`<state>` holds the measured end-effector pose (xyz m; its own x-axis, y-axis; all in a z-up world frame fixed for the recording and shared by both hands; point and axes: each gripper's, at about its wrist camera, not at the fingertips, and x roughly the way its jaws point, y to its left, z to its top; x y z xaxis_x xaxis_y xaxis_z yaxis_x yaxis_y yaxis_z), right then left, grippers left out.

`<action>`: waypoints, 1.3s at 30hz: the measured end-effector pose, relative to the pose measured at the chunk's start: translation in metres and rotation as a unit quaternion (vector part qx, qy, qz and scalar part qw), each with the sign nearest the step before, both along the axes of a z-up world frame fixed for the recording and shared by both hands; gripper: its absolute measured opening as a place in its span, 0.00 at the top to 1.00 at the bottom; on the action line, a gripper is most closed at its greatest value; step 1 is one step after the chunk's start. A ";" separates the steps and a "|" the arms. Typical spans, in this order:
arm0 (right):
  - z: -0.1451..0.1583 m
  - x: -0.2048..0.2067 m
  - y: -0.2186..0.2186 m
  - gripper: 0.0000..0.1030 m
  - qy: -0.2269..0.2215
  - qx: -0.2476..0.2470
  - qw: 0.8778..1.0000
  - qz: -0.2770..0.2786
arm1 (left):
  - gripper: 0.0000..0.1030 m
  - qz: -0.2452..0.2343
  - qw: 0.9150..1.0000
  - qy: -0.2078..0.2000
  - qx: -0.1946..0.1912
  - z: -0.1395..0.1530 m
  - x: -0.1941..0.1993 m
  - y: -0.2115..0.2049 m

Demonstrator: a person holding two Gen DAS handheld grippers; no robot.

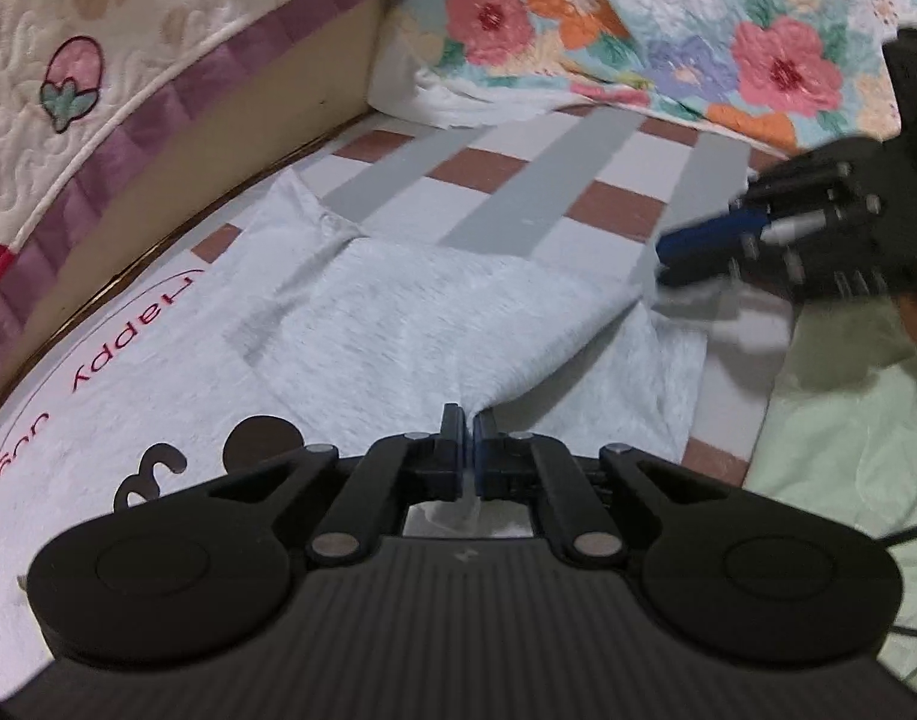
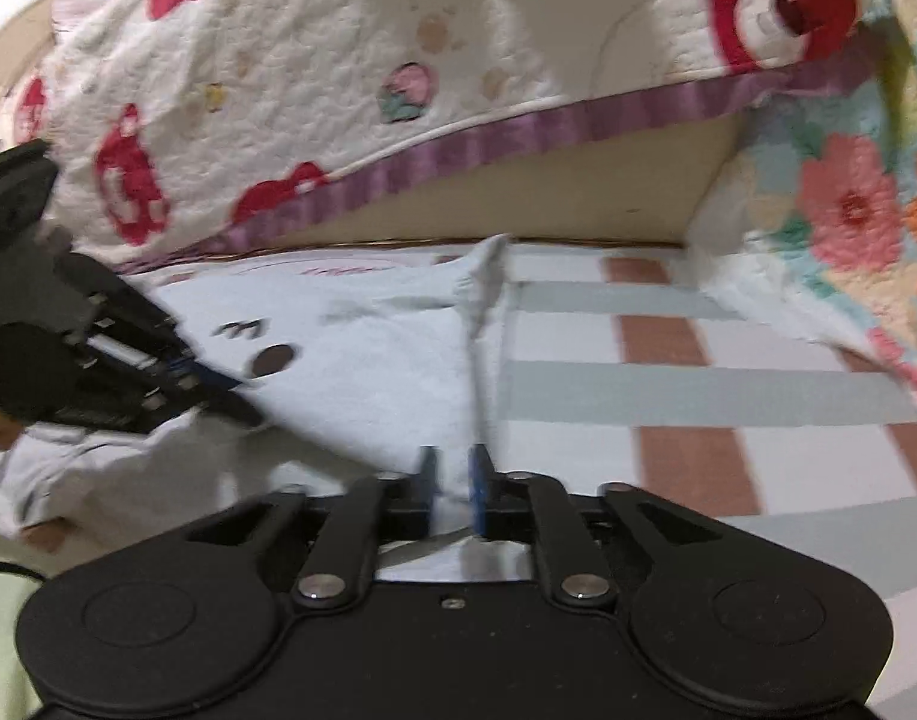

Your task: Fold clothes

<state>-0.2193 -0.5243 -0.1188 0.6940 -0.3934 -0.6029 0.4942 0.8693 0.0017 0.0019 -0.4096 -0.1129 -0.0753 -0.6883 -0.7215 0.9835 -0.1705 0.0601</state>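
Observation:
A light grey T-shirt (image 1: 398,324) with red "Happy" lettering and a dark cartoon print lies on a checked mat (image 1: 518,180). My left gripper (image 1: 469,420) is shut on a fold of the shirt's edge. My right gripper (image 2: 452,462) is shut on another part of the shirt's edge, with cloth (image 2: 398,354) pinched between its blue pads. The right gripper also shows in the left wrist view (image 1: 668,264) at the right, at the shirt's far corner. The left gripper shows in the right wrist view (image 2: 230,396) at the left, on the shirt.
A white quilt with red and strawberry prints (image 1: 68,60) hangs over a bed edge on the left. A floral quilt (image 1: 698,30) lies at the back. A pale green cloth (image 1: 848,420) lies at the right.

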 end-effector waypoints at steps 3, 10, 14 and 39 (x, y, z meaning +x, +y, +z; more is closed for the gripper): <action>-0.008 0.007 0.002 0.41 0.007 0.003 1.000 0.021 | 0.97 -0.001 1.000 0.003 -0.009 0.003 -0.002 0.001; -0.022 0.008 -0.014 0.87 0.007 0.044 0.999 -0.022 | 0.96 0.028 0.999 -0.023 -0.009 0.004 -0.011 0.007; -0.021 -0.001 -0.020 0.91 -0.002 0.062 0.997 -0.056 | 0.91 0.032 0.999 -0.036 0.022 -0.017 -0.019 0.008; -0.027 -0.061 -0.049 0.54 -0.147 0.367 0.899 -0.190 | 0.50 0.341 0.938 0.038 0.052 -0.015 0.119 0.181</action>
<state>-0.2800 -0.5738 -0.1460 0.7656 -0.2067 -0.6092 0.6394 0.3487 0.6853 0.1207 -0.2282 -0.1281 0.3029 -0.5214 -0.7977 0.8668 0.4986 0.0032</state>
